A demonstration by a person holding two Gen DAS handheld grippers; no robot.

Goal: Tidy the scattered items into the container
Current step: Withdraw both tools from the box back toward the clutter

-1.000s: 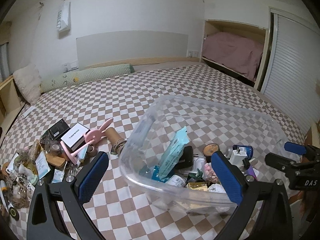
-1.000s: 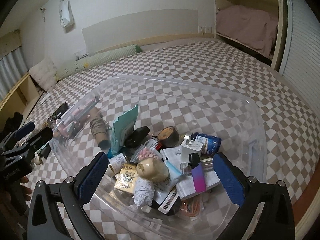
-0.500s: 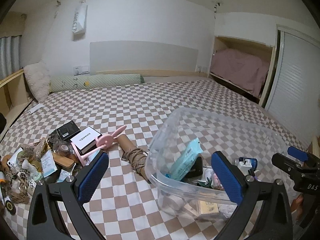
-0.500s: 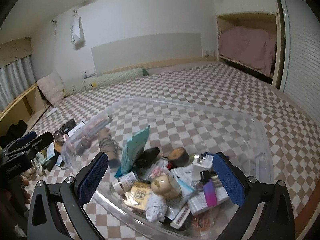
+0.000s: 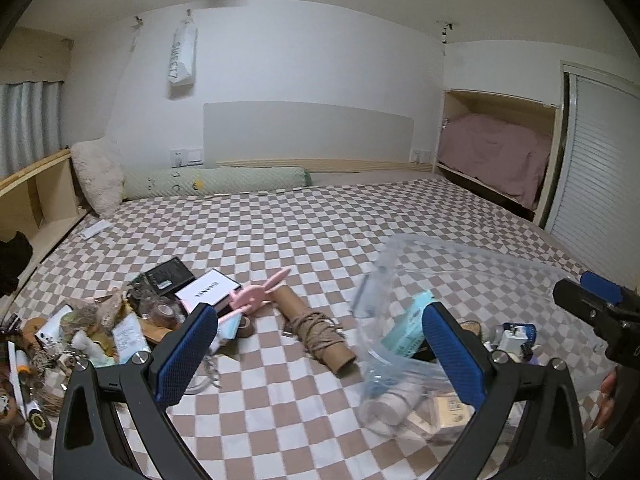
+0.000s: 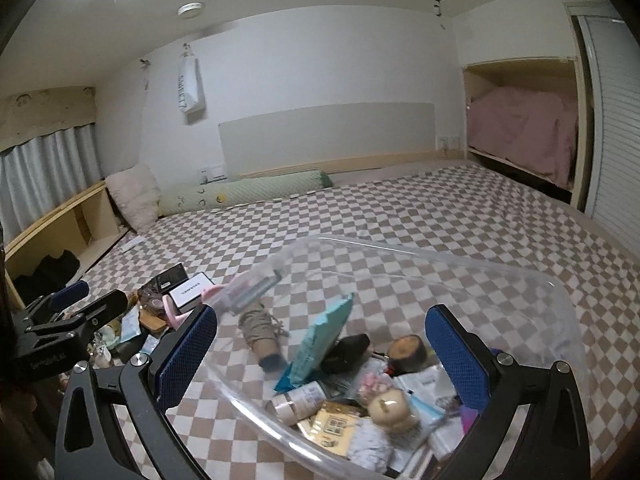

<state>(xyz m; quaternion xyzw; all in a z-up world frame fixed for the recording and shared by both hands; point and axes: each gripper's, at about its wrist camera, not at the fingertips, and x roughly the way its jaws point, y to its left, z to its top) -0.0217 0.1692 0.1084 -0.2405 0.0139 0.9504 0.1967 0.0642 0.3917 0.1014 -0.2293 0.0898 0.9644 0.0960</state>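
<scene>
Clear container (image 6: 420,254) on checked bed cover (image 5: 320,232), right side, part-filled: teal packet (image 6: 320,344) propped upright, round brown bits, papers, small bottles etc. inside. Plenty outside it tho: cardboard tube w/ twine (image 5: 316,330) lying just left of the container wall, pink bunny-eared item (image 5: 256,292) beside that, white box (image 5: 208,292) and black box (image 5: 170,276) touching behind, tape roll (image 5: 162,312) plus a tangled heap of small stuff further left. Left gripper (image 5: 320,320) spread wide, nothing between the pads, aimed over the gap btw. heap and container w/ the tube nearly centred. Right gripper (image 6: 320,320) likewise spread and empty, hovering over the container's near rim. Job part done by the look of it; likely next = fetching another loose piece, prob. the tube as nearest to the left jaws. To do it well: come down w/ pads either side of the tube's bare cardboard end, not across the twine wraps, since loose cord may slip or unwind. Close square to its long axis so no rolling away on the soft cover. Lift clear of the rim before crossing; thin wall looks light and could tip or slide if knocked. Could use the right gripper to steady the rim. Drop toward the emptier far half, away from the propped packet. Wall blurred in left view, so exact edge there hard to judge; go by the right view.
</scene>
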